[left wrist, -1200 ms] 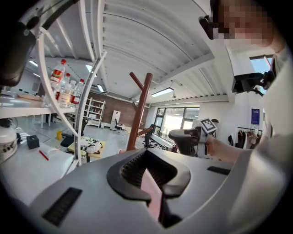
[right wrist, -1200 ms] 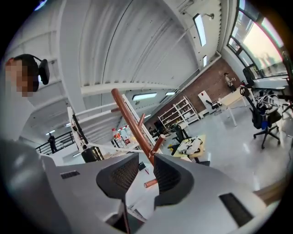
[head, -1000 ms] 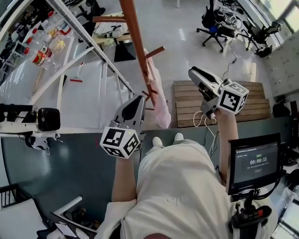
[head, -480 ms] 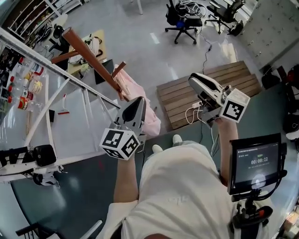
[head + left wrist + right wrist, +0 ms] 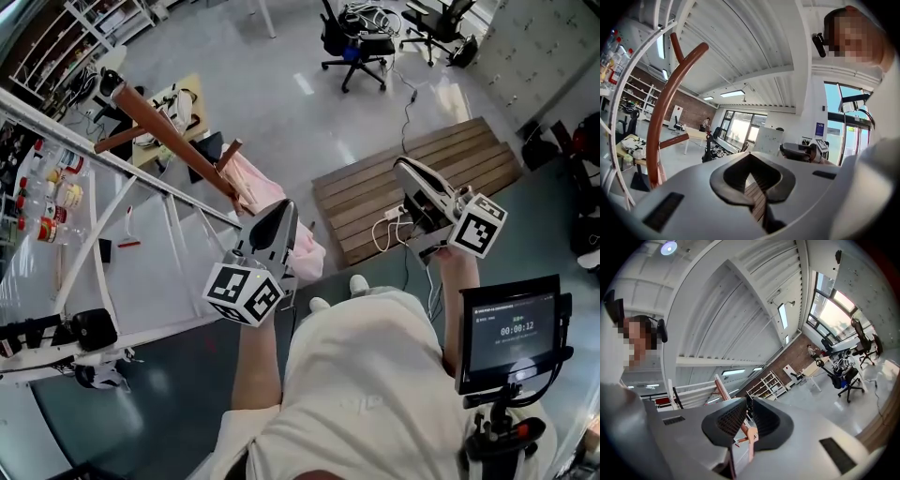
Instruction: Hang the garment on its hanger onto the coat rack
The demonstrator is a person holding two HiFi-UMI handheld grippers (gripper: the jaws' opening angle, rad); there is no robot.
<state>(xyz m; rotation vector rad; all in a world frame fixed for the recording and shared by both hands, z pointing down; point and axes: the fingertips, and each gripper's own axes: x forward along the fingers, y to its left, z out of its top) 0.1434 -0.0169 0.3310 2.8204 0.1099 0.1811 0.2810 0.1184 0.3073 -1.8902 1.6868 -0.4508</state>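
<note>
The brown wooden coat rack [image 5: 173, 139] leans across the upper left of the head view. A pink garment [image 5: 267, 192] hangs from one of its pegs; its hanger is hidden in the cloth. My left gripper [image 5: 281, 211] is shut and empty, its tip just right of the garment's lower part and apart from it. My right gripper [image 5: 405, 169] is shut and empty too, over the wooden pallet. In the left gripper view the rack pole [image 5: 656, 140] curves up at the left. In the right gripper view the rack and garment [image 5: 751, 436] show small and far beyond the jaws.
A wooden pallet [image 5: 441, 155] with a white cable [image 5: 386, 228] lies on the floor ahead. Office chairs [image 5: 361, 42] stand further back. A white metal frame [image 5: 141, 192] and bottles [image 5: 52, 202] are at the left. A timer screen [image 5: 506, 328] on a stand is at my right.
The view has swung, so the rack and garment now sit further left and away. Both grippers stay shut and empty; the right one has dropped a little.
</note>
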